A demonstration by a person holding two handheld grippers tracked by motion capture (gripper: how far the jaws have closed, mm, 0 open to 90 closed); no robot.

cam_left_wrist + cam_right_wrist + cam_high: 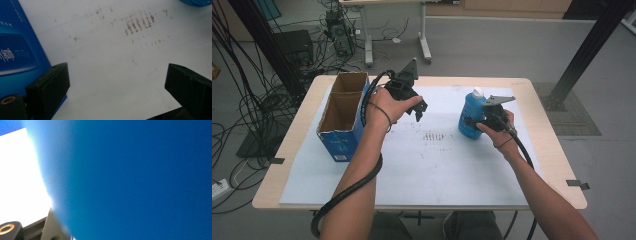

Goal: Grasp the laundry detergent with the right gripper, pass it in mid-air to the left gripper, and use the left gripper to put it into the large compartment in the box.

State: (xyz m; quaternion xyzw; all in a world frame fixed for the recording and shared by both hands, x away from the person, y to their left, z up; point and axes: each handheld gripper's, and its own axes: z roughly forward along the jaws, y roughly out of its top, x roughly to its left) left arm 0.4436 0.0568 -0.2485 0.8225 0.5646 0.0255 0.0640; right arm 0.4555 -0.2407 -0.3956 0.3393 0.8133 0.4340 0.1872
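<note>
A blue bottle [470,112] with a white cap stands upright on the right half of the white mat [437,170]. My right gripper [470,121] reaches in from the bottle's right side, its jaws closed across the lower body. In the right gripper view the bottle's blue wall [137,180] is pressed up close and hides the jaws. My left gripper [421,107] hovers above the mat, just right of an open blue cardboard box [343,142]. Its jaws stand wide apart with nothing between them [117,85], and the box's blue side [17,50] lies beside the left jaw.
Brown smudge marks [432,136] sit mid-mat between the two grippers, also under the left gripper [138,23]. The box top is open, with a divider inside. Bare wooden table edge [557,165] frames the mat. Cables and equipment stand on the floor beyond the table.
</note>
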